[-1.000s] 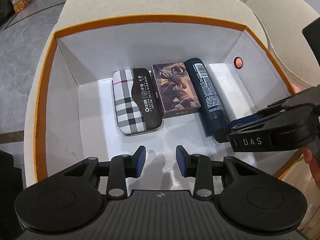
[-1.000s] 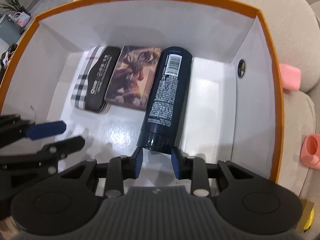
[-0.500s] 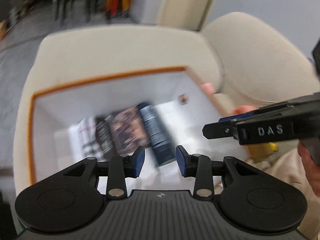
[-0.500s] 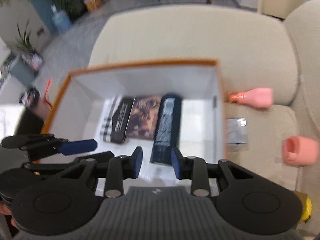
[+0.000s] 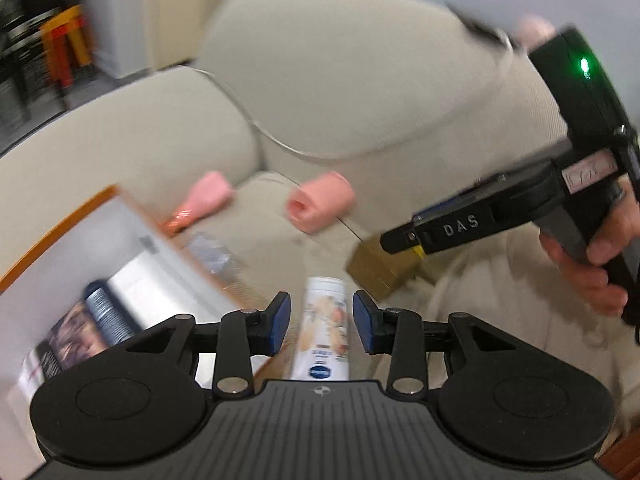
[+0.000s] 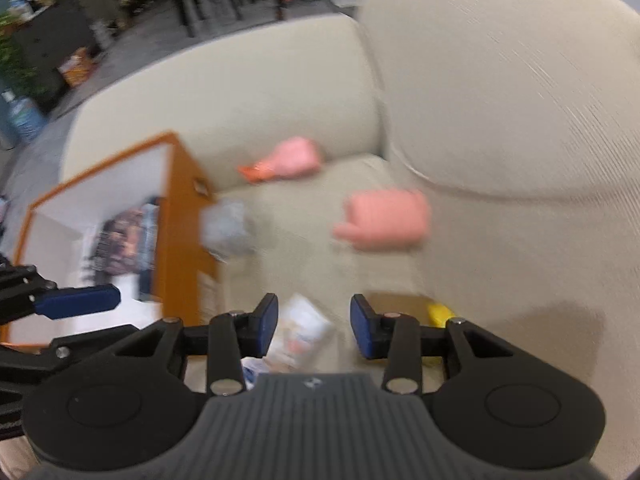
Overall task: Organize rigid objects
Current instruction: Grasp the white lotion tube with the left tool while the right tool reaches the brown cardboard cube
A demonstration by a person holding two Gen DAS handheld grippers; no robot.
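White tube lies on the sofa, framed by the left gripper's released fingers; the right gripper's fingers, just opening, are empty. Descend squarely.

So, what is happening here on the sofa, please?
A person holds a gripper in each hand and is sorting things into an orange-edged box on a beige sofa. The left gripper and right gripper are both open and empty; the right one's jaws have just been opening. A dark bottle and a picture card box already lie inside. Outside wait a white tube, two pink items, a brown box and a small clear packet.
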